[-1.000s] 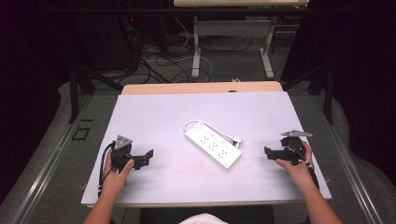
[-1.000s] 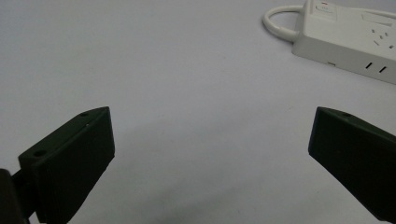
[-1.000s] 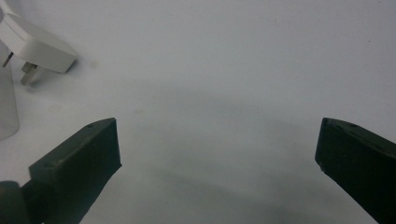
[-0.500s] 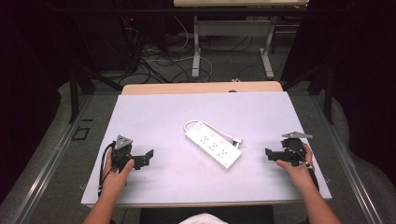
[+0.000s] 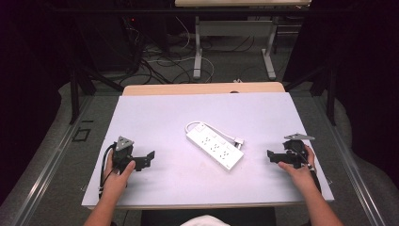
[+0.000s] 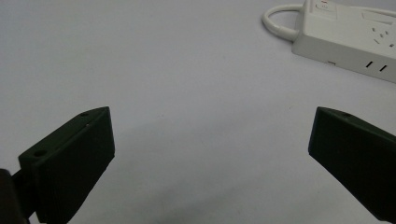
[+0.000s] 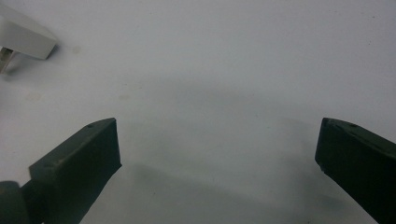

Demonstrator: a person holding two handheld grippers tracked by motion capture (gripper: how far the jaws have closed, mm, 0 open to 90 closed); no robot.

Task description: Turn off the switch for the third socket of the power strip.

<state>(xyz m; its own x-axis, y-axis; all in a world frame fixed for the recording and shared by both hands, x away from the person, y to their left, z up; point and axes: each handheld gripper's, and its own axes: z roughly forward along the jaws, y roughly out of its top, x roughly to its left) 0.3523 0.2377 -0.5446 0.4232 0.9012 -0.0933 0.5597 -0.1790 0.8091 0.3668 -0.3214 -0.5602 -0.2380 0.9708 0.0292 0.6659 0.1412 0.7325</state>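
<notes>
- Lying flat near the middle of the table (image 5: 155,113): a white power strip (image 5: 214,145), set on a slant, its near end pointing toward the right side.
- Looping out of the strip's far end and running along its far side: a white cord (image 5: 194,125), ending in a plug (image 5: 239,141) just beside the strip's right flank.
- Leaving wide bare table on both sides of the strip, with open surface between it and each tool.
- Sitting close to the near edge, well apart from the strip: left tool (image 5: 147,158), low over the table near the left corner, jaws pointing right toward the strip.
- Gripping from behind: left hand (image 5: 118,173), forearm coming in from the bottom edge, cable (image 5: 103,165) curling by the wrist.
- Spreading wide in the left gripper view: left tool (image 6: 210,154) jaws, nothing between them, strip corner at the upper right.
- Hovering near the right edge of the table: right tool (image 5: 272,156), jaws pointing left toward the strip.
- Holding it from behind: right hand (image 5: 295,165), forearm angling in from the bottom right.
- Standing wide apart in the right gripper view: right tool (image 7: 217,154) jaws, bare table between them, plug at the upper left.
</notes>
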